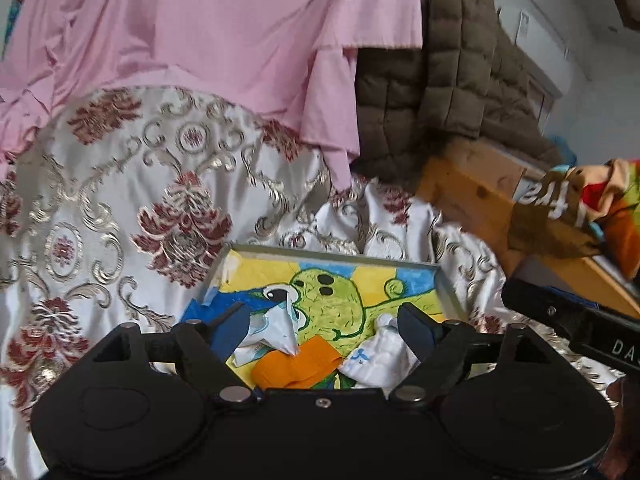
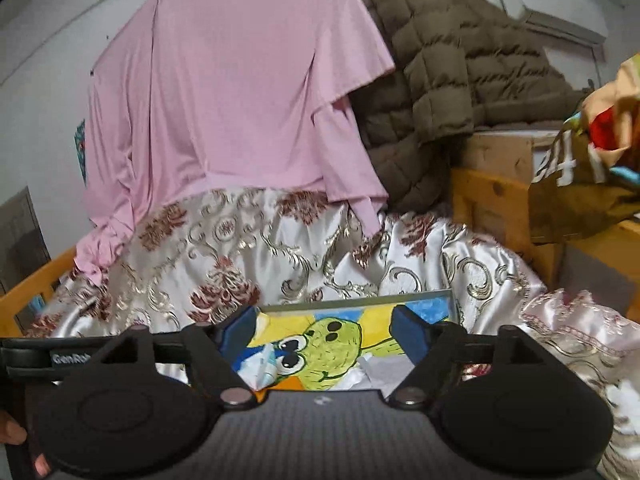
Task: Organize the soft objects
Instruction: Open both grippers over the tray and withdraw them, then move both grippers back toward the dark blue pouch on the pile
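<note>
A shallow tray [image 1: 446, 286] with a yellow, green and blue cartoon picture lies on a patterned satin bedspread. In it lie a white and blue cloth [image 1: 276, 328], an orange cloth [image 1: 298, 364] and a small white cloth with a blue mark [image 1: 374, 360]. My left gripper [image 1: 326, 322] is open just above these cloths, holding nothing. My right gripper [image 2: 324, 332] is open over the near part of the same tray [image 2: 360, 302], with the white and blue cloth [image 2: 262, 368] and a white and grey cloth [image 2: 376, 372] between its fingers' lines.
A pink garment [image 1: 240, 40] and a brown quilted jacket [image 1: 448, 92] hang behind the bed. A wooden bed frame [image 1: 472, 196] and a colourful bag [image 1: 580, 208] are at the right. The floral satin bedspread [image 1: 120, 200] surrounds the tray. A pink satin frill [image 2: 580, 332] lies at the right.
</note>
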